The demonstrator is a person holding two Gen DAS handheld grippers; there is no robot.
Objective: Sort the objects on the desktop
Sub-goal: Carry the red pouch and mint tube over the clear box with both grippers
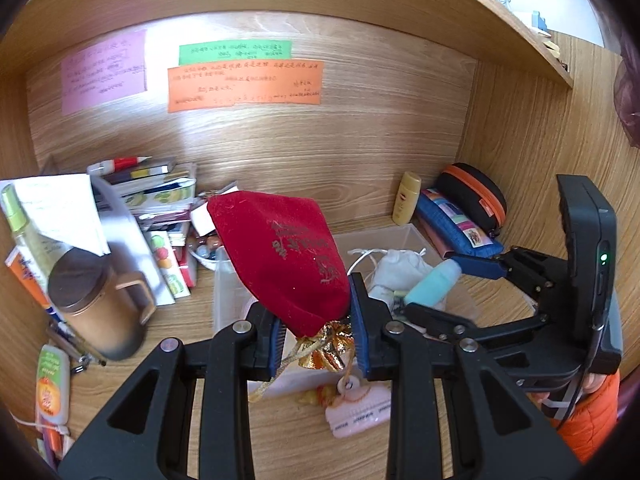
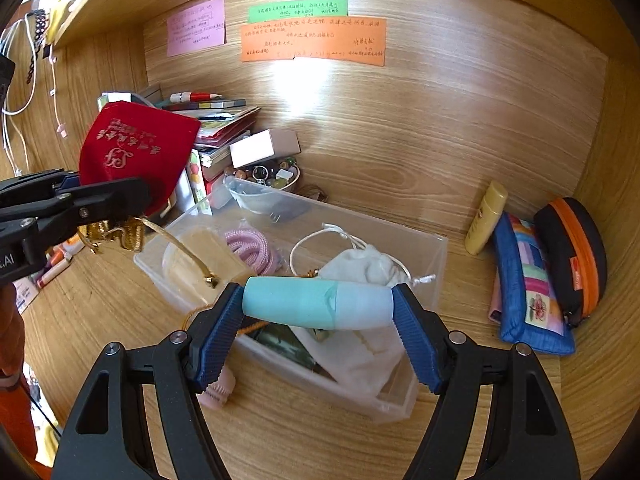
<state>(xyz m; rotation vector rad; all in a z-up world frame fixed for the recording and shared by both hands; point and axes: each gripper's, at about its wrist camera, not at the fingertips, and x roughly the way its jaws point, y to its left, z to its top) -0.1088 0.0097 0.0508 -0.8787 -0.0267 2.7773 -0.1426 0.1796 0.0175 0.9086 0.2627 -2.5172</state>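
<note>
My left gripper [image 1: 320,328] is shut on the neck of a red velvet pouch [image 1: 284,252] with gold cords, held above the left end of a clear plastic box [image 1: 224,292]. The pouch also shows in the right wrist view [image 2: 132,156] at the left. My right gripper [image 2: 318,312] is shut on a teal and pale blue bottle [image 2: 316,302], held sideways over the near part of the clear box [image 2: 424,264]. The bottle shows in the left wrist view [image 1: 434,284] too. The box holds a white drawstring bag [image 2: 364,268], a pink cord [image 2: 250,250] and a pale case.
A brown mug [image 1: 100,308] and a stack of books [image 1: 160,196] stand at the left. A bead bowl [image 2: 276,178], a yellow bottle [image 2: 486,218], a blue pencil pouch [image 2: 528,284] and a black-orange case [image 2: 572,256] sit by the walls. A pink comb [image 1: 360,412] lies near me.
</note>
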